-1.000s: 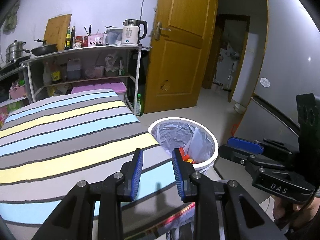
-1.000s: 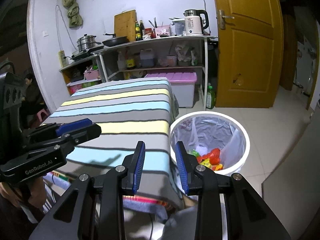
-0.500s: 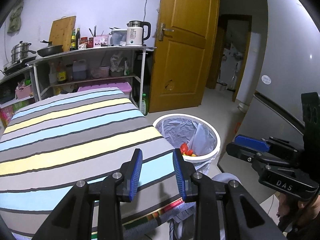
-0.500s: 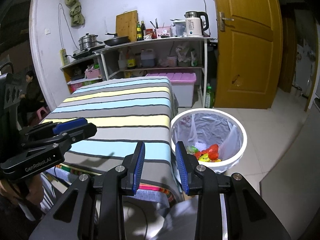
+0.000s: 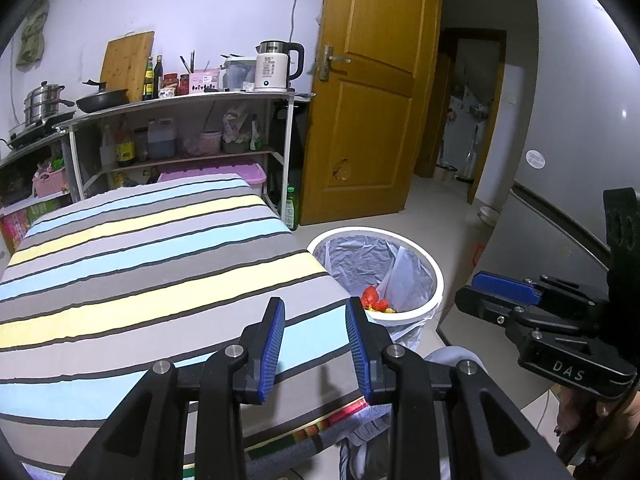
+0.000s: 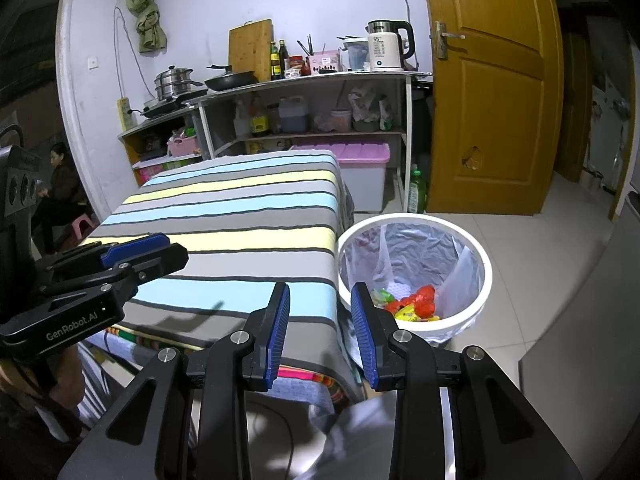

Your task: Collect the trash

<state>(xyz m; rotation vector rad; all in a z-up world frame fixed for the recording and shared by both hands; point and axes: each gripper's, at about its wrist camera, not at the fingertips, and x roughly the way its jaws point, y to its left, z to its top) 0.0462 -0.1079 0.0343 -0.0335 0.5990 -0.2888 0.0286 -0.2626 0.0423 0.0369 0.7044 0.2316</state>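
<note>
Now, in the left wrist view, the left gripper [image 5: 315,326] has its two blue-padded fingers [image 5: 273,340] apart, and nothing sits between them. Under and ahead of the fingers lies the striped cloth table top [image 5: 140,264], with bands of blue, yellow and grey, and no trash shows on it. Just past the right fingertip stands the round white plastic bin [image 5: 434,276] with a thin clear bag inside, and a bit of red and yellow wrapper trash [image 5: 374,303] peeks out beside that fingertip. Off to the right of the fingers the right gripper [image 5: 500,292] hangs in the air, seen from the side. In the right wrist view, the right gripper [image 6: 320,324] also has its blue fingers [image 6: 362,334] apart and holds nothing. The same striped cloth [image 6: 240,216] lies ahead of the left finger, and the white bin [image 6: 484,276] sits just beyond the right finger, with the bright pile of red, yellow and green wrappers [image 6: 412,304] at its bottom. The left gripper [image 6: 132,256] floats to the left of the fingers, above the cloth edge. It looks like the trash is already in the bin, so the job seems nearly done. What could go wrong: the bin stands close to the table corner, so a careless swing could bump it and spill the wrappers, or a finger could snag the loose bag and pull it out.
</note>
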